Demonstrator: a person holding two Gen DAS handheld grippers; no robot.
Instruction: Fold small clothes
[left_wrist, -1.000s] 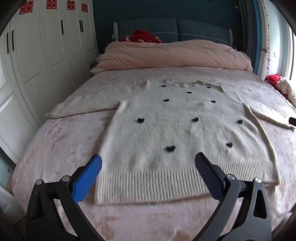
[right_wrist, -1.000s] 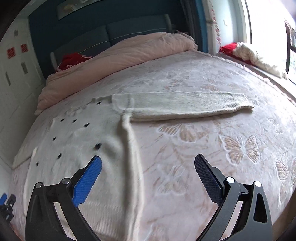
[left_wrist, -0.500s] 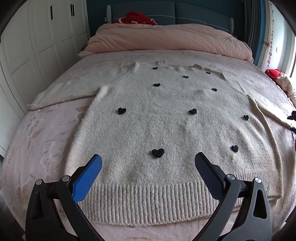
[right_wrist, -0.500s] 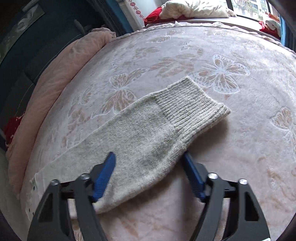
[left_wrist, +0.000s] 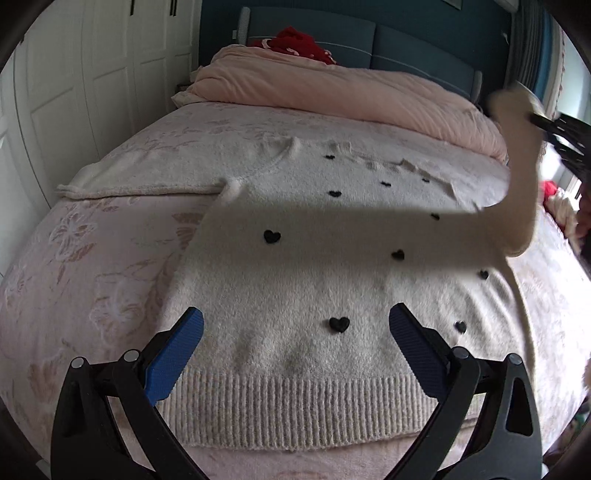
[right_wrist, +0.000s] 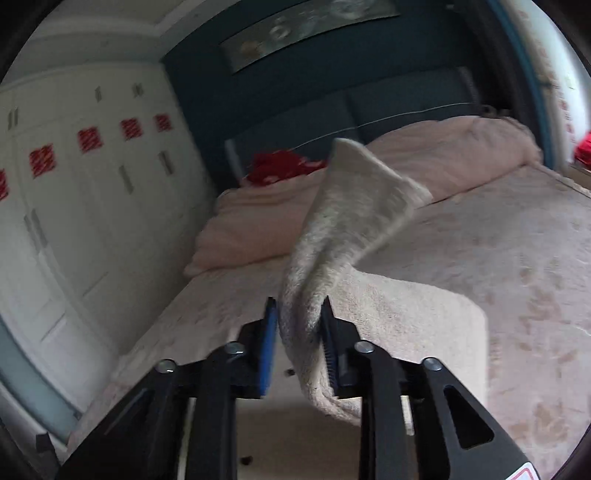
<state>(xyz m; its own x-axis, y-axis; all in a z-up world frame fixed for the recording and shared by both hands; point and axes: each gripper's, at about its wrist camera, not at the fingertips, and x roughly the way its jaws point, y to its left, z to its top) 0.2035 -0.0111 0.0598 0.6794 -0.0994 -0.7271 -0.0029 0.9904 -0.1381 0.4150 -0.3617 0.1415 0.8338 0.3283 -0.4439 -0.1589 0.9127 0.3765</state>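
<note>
our left gripper hangs spread wide and empty over the ribbed hem of the cream sweater, which lies flat on the pink bedspread with its black hearts up; at the right of this view the right sleeve rises off the bed toward our right gripper, casting a shadow band across the chest. from the right wrist, our right gripper is pinched on the sleeve cuff, its jaws nearly together around the bunched knit, lifted above the bed with the white wardrobe behind.

sweater flat on bed; duvet behind.
</note>
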